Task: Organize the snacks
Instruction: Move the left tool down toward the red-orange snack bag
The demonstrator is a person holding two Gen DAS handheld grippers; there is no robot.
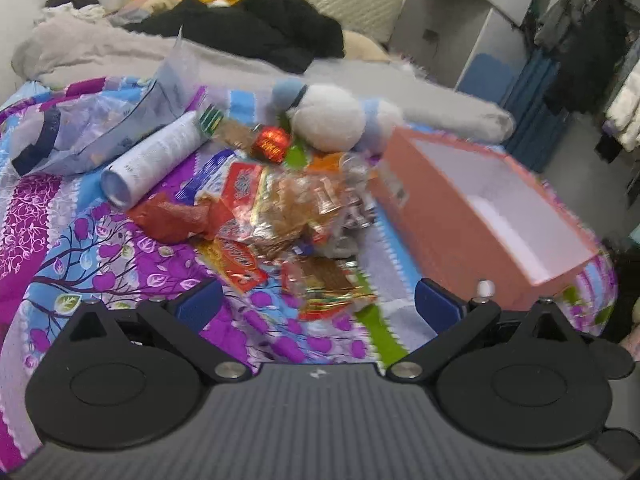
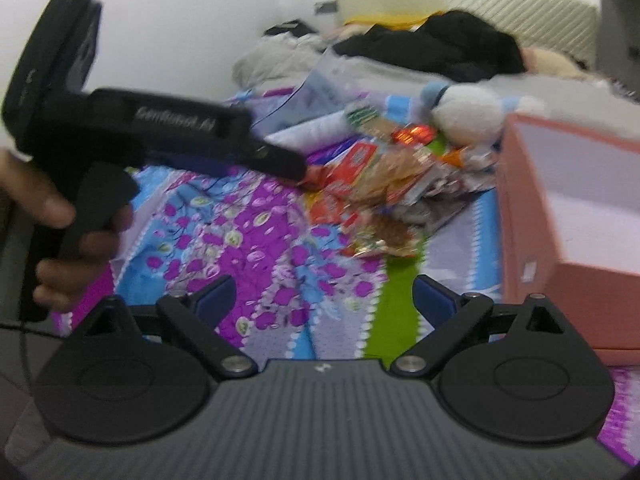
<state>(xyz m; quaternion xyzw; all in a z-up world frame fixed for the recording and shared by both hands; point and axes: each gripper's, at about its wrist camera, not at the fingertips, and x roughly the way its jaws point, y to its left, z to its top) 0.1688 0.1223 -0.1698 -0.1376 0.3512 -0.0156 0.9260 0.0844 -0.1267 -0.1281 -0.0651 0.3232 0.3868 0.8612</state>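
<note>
Hovering over open bedspread (image 1: pixel 280 340), the left gripper (image 1: pixel 318 306) and right gripper (image 2: pixel 322 296) both gape, empty. One snack pile (image 1: pixel 288 216) lies ahead, clear floral cloth before it. One pink box (image 1: pixel 480 216) stands just right, open-topped, beside one plush toy (image 1: pixel 328 118).

My left hand-held gripper (image 1: pixel 318 300) is matte black with round hinge discs, silver pivot screws, blue finger pads (image 1: pixel 200 304) and a ribbed grey body. My right hand-held gripper (image 2: pixel 322 296) matches it, and beside it the left one's black pistol grip bears pale blurred lettering.
</note>
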